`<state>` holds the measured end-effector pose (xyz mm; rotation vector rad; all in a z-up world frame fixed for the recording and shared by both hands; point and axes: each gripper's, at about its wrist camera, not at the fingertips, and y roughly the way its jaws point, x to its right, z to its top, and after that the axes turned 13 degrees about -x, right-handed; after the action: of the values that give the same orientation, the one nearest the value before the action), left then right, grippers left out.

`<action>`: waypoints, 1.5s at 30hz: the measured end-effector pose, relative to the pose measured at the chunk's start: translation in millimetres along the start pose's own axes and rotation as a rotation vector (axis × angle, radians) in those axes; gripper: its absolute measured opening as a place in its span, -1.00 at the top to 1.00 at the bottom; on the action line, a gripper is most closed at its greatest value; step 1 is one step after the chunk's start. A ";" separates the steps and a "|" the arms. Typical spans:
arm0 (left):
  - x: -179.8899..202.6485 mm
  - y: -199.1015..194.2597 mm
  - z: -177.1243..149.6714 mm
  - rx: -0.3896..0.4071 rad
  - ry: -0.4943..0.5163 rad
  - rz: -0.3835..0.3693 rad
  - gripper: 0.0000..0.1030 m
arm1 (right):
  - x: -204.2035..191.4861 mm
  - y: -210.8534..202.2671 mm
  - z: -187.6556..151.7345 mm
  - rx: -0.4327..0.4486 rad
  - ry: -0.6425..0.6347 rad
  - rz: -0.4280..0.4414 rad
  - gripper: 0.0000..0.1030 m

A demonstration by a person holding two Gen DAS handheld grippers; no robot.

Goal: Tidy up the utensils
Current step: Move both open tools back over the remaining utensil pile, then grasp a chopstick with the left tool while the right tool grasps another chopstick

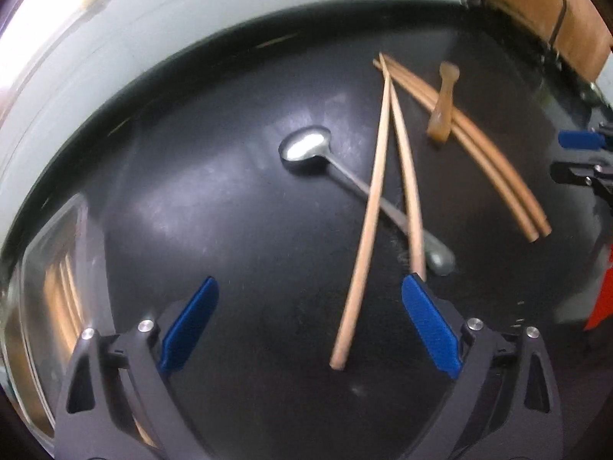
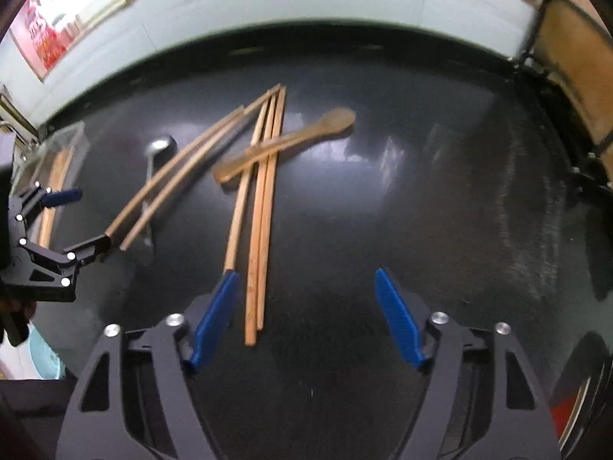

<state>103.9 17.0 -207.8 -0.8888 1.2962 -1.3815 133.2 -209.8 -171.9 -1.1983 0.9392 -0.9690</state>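
Observation:
On the black table (image 1: 191,211) a metal spoon (image 1: 306,145) lies under two crossed wooden chopsticks (image 1: 373,207). Another chopstick pair (image 1: 479,153) lies to the right with a brown wooden spoon (image 1: 444,103) across it. My left gripper (image 1: 310,281) hangs open above the table, and the end of one crossed chopstick lies below, between its fingers. My right gripper (image 2: 304,274) is open too, over the near ends of the chopsticks (image 2: 260,249) under the wooden spoon (image 2: 287,142). The left gripper (image 2: 94,217) shows at the left beside the metal spoon (image 2: 153,176).
A clear glass container (image 1: 49,268) with wooden sticks inside stands at the table's left end, also visible as the container (image 2: 49,161). A wooden chair (image 1: 536,11) stands past the far right corner. Pale floor lies beyond the far edge.

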 end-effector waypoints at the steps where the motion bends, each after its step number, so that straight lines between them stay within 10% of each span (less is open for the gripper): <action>1: -0.9 1.9 1.7 -0.005 0.008 -0.003 -0.83 | 0.9 2.4 2.8 -0.004 0.007 0.017 -0.32; 13: -7.1 24.1 43.4 0.052 0.142 -0.107 -0.50 | 0.6 26.3 33.7 -0.014 0.031 0.008 -0.24; 22: 25.1 15.8 66.7 0.056 0.211 -0.150 0.88 | -3.3 29.1 53.2 0.004 0.029 0.010 -0.18; 31: 31.5 16.1 67.5 0.030 0.099 -0.196 0.88 | -20.3 36.8 74.5 0.047 -0.052 -0.066 -0.05; 36: 24.7 17.1 70.1 -0.002 -0.004 -0.240 0.88 | -31.5 36.3 85.6 0.053 -0.112 -0.072 0.85; 45: 11.6 -39.2 62.3 0.082 -0.102 -0.223 0.88 | -0.1 -3.0 67.5 -0.016 -0.001 0.052 0.86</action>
<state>153.9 -12.5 -161.1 -1.0582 1.0810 -1.5295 196.7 -189.6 -160.6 -1.1826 0.9744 -0.9204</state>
